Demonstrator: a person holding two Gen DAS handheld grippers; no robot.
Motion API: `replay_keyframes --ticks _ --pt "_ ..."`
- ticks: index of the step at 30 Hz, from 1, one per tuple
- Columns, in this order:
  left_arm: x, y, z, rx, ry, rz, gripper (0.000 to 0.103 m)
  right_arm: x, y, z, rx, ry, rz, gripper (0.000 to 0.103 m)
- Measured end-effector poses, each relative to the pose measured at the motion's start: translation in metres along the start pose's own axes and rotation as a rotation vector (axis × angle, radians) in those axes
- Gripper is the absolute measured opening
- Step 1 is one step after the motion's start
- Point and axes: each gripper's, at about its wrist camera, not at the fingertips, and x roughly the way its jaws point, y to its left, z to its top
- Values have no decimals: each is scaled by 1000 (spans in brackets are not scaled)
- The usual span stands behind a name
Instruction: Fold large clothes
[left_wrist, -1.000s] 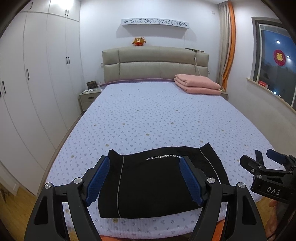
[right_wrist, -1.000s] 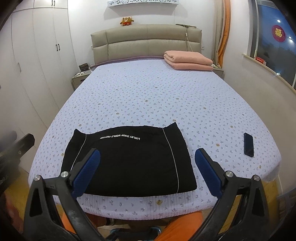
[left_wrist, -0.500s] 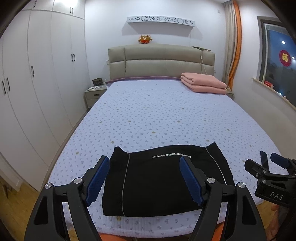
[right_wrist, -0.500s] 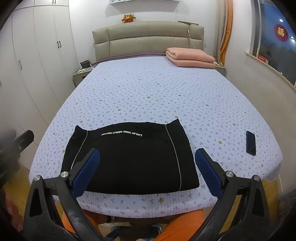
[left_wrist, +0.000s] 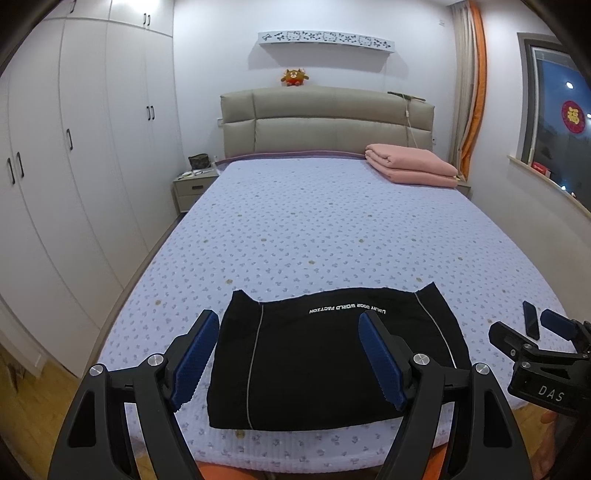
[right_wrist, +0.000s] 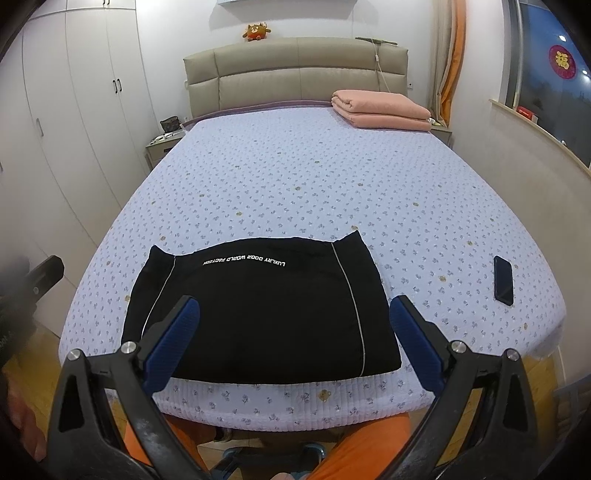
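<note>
A black garment (left_wrist: 325, 354) with white lettering and thin white stripes lies folded into a flat rectangle at the near edge of the bed; it also shows in the right wrist view (right_wrist: 258, 310). My left gripper (left_wrist: 288, 362) is open and empty, held above and in front of the garment. My right gripper (right_wrist: 295, 343) is open and empty, also held back over the bed's near edge. The right gripper also shows at the right of the left wrist view (left_wrist: 532, 336).
The bed (left_wrist: 332, 229) has a lilac patterned cover. A folded pink blanket (left_wrist: 410, 168) lies by the headboard. A dark phone (right_wrist: 504, 280) lies near the bed's right front corner. White wardrobes (left_wrist: 74, 166) stand left, a nightstand (left_wrist: 194, 184) beside them.
Both grippers have drawn back and up from the bed, so the folded garment looks further away. The garment has not moved. Both grippers stay open.
</note>
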Motion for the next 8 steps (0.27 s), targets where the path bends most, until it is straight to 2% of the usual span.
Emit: replay_keyframes --ticks 4,6,8 --pt "0 0 -1 10 -13 2 79 1 2 -1 -4 5 -1 101" --pt "-1 0 -3 22 -42 48 79 1 3 -2 -11 4 -7 101" --pt "1 1 -3 21 -34 39 79 2 5 -3 -17 4 -9 101"
